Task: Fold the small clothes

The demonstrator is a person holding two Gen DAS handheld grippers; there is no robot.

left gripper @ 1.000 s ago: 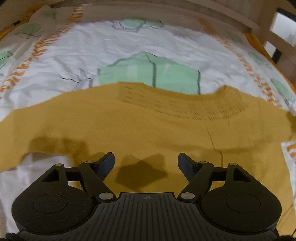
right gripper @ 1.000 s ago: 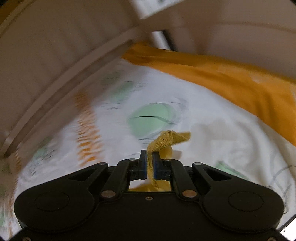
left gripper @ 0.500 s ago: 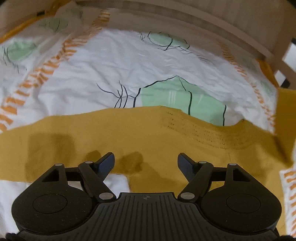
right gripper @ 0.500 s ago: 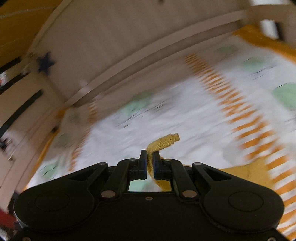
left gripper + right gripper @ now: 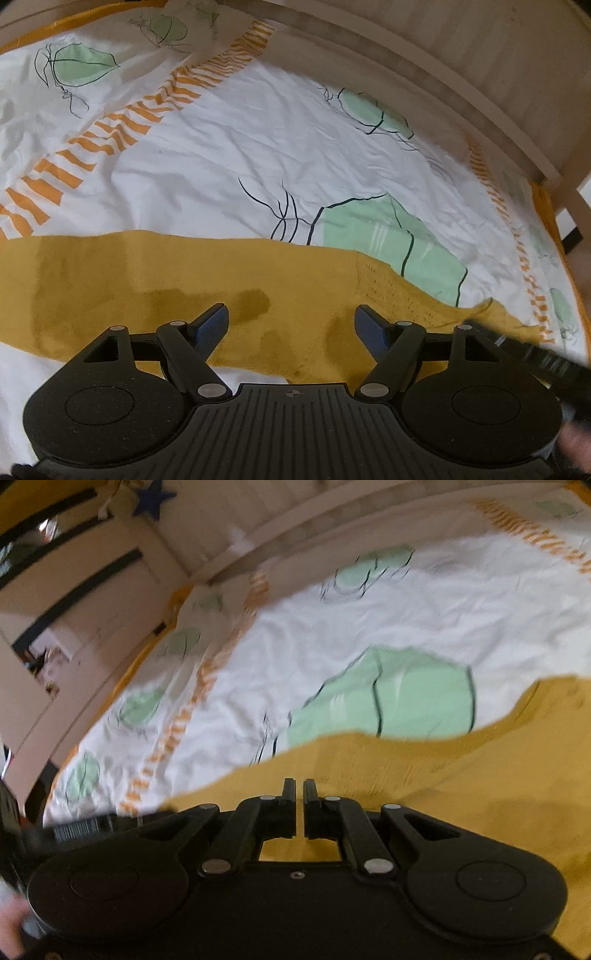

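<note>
The mustard garment (image 5: 155, 280) lies flat on the printed bedsheet (image 5: 258, 140), spread across the near part of the bed. A wooden bed frame (image 5: 461, 81) borders the far side.

The left gripper (image 5: 291, 325) hovers above the garment's near edge with its fingers (image 5: 212, 323) spread wide; nothing sits between them.

The right gripper (image 5: 299, 794) is over the same garment (image 5: 480, 775). Its fingers (image 5: 289, 794) are brought almost together, with a thin gap between them. No cloth shows in that gap. The right view is motion-blurred.
</note>
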